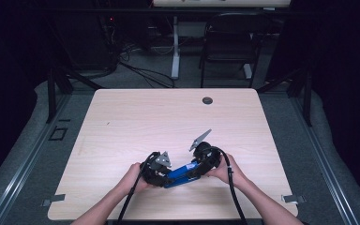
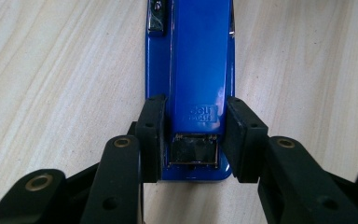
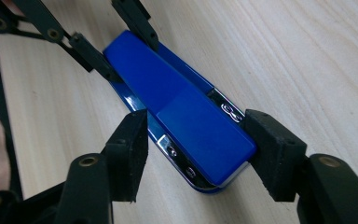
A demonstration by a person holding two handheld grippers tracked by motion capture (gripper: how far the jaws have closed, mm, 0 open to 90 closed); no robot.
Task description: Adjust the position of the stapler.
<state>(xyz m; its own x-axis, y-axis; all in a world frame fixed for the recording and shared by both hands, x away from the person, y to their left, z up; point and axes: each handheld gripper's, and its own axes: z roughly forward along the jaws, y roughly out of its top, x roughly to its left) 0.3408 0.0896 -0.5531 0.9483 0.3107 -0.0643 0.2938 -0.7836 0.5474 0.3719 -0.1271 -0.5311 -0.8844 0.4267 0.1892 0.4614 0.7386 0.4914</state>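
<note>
The table (image 1: 122, 122), pale wood, takes up the middle of the high view; on its far edge, upper centre, sits a small round grommet (image 1: 207, 100). Beyond it, at the top of the frame, stands a dark folding chair (image 1: 229, 42).

My forearms enter from the bottom edge of the high view and converge toward lower centre. My left hand (image 1: 132, 177) is wrapped round the body of my left gripper (image 1: 161, 176), which points toward the right of the frame, its grey plate tilted up. My right hand (image 1: 222, 169) holds my right gripper (image 1: 193, 169) pointing down and to the left, its grey plate raised toward upper centre. A black cable trails from each back to the bottom edge.

The blue stapler (image 1: 182, 173) lies flat on the table between the two grippers, in the lower centre of the high view.

Left gripper: clenched on the stapler's rear end. In the left gripper view both pads (image 2: 151, 135) press against the sides of the stapler (image 2: 198, 70), which runs from lower centre to the top edge.

Right gripper: in the right gripper view my jaws straddle the stapler's (image 3: 182, 112) front end in mid-frame. The right pad (image 3: 270, 149) touches its side; the left pad stands just off the chrome edge, so this is not a grasp. The left gripper's jaws appear at upper left, on the far end.
</note>
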